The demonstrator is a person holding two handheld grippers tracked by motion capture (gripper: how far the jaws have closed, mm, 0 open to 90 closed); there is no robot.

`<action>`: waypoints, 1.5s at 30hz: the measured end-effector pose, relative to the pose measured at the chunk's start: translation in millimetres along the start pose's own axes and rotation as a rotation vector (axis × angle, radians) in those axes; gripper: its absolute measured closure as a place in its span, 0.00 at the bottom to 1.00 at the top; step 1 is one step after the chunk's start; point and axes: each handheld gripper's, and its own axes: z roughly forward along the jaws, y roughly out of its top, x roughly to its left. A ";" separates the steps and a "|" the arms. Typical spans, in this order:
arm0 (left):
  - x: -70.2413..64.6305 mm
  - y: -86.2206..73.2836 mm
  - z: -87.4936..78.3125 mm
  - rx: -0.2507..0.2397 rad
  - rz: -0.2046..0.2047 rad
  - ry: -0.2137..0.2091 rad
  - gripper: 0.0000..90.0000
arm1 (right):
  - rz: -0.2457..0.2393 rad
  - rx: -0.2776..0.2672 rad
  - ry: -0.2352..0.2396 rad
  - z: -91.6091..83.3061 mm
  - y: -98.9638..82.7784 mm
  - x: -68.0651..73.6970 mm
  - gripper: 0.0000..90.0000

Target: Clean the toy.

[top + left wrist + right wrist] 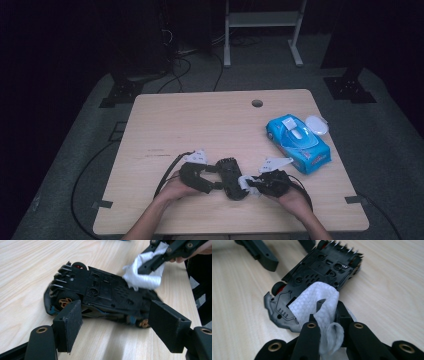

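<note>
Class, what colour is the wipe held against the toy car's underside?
White, with a fine embossed weave. The wipe shows best in the right gripper view, pressed on the black toy car.

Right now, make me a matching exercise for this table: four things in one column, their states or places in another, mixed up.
Things:
1. toy car
2. white wipe
3. left gripper
4. blue wipes pack

States:
A. jaws open
B. far right side of table
C. lying upside down
D. clamped in the right gripper

Pairs: 1-C, 2-D, 3-A, 4-B
</note>
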 end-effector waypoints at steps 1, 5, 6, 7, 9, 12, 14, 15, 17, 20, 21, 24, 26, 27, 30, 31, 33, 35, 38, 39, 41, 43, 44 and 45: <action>0.0 0.6 2.5 0.004 -0.004 -0.011 0.29 | -0.009 0.009 0.012 1.0 -0.8 3.9 0.93; -1.0 1.5 7.0 0.018 0.006 -0.019 0.28 | -0.025 0.023 0.044 5.7 -0.4 11.5 0.93; -1.1 1.8 6.6 0.017 0.010 -0.016 0.27 | -0.023 0.019 0.070 6.6 0.6 14.0 0.93; -1.1 2.0 5.5 0.015 0.012 -0.011 0.27 | -0.019 0.009 0.100 7.1 2.0 16.6 0.93; -0.8 1.7 2.0 0.016 0.021 0.002 0.25 | -0.038 0.005 0.109 7.0 6.2 21.5 0.93; -0.8 -1.5 -1.6 0.015 0.029 0.020 0.21 | -0.041 -0.029 0.101 4.1 13.7 21.9 0.93; -0.5 -3.6 -2.6 0.026 0.036 0.031 0.19 | -0.028 -0.059 0.082 0.5 20.1 19.0 0.93; -0.4 -3.9 -2.5 0.027 0.040 0.044 0.18 | -0.020 -0.082 0.067 -1.5 24.1 16.0 0.93; 0.6 -3.8 -2.4 0.035 0.039 0.056 0.17 | -0.014 -0.098 0.033 -2.6 28.6 10.7 0.93; 2.6 -3.9 -1.9 0.042 0.049 0.082 0.15 | 0.000 -0.067 -0.044 4.8 28.5 -2.3 0.93; 2.4 -4.0 -1.4 0.048 0.044 0.084 0.14 | 0.011 -0.052 -0.052 8.7 26.3 -6.7 0.93; 1.4 -5.8 -0.7 0.061 0.064 0.096 0.12 | 0.043 -0.055 -0.042 13.1 20.8 -11.3 0.93; 1.7 -6.3 0.9 0.064 0.067 0.096 0.12 | 0.033 -0.052 -0.032 12.2 20.1 -9.8 0.93; 1.3 -6.1 1.8 0.065 0.071 0.095 0.11 | 0.025 -0.051 -0.030 11.6 19.7 -8.6 0.93; -1.4 -4.8 4.5 0.076 0.096 0.094 0.11 | 0.020 -0.052 -0.030 11.0 18.6 -7.0 0.93; -3.1 -4.8 5.5 0.082 0.106 0.097 0.11 | 0.026 -0.054 -0.030 10.9 18.1 -6.8 0.93; -6.0 -5.3 7.2 0.095 0.130 0.110 0.11 | 0.034 -0.059 -0.029 10.8 16.5 -6.1 0.93; -6.4 -6.1 8.1 0.105 0.141 0.116 0.11 | 0.040 -0.066 -0.021 10.2 14.6 -5.1 0.93; -4.4 -7.0 9.9 0.112 0.138 0.130 0.12 | 0.034 -0.064 -0.013 9.3 13.7 -1.4 0.93; -3.6 -7.3 10.7 0.118 0.137 0.134 0.14 | 0.028 -0.062 -0.012 9.1 13.8 -0.6 0.93; -3.3 -8.0 13.0 0.131 0.148 0.141 0.15 | 0.017 -0.056 -0.019 9.2 14.7 0.9 0.93; -5.2 -8.1 14.9 0.141 0.166 0.152 0.18 | 0.013 -0.048 -0.020 9.8 16.6 1.5 0.93; -6.1 -8.0 15.9 0.149 0.174 0.162 0.19 | 0.007 -0.049 -0.023 10.7 17.6 2.1 0.93; -6.3 -8.0 16.3 0.155 0.182 0.167 0.19 | 0.000 -0.047 -0.027 11.6 18.6 2.9 0.93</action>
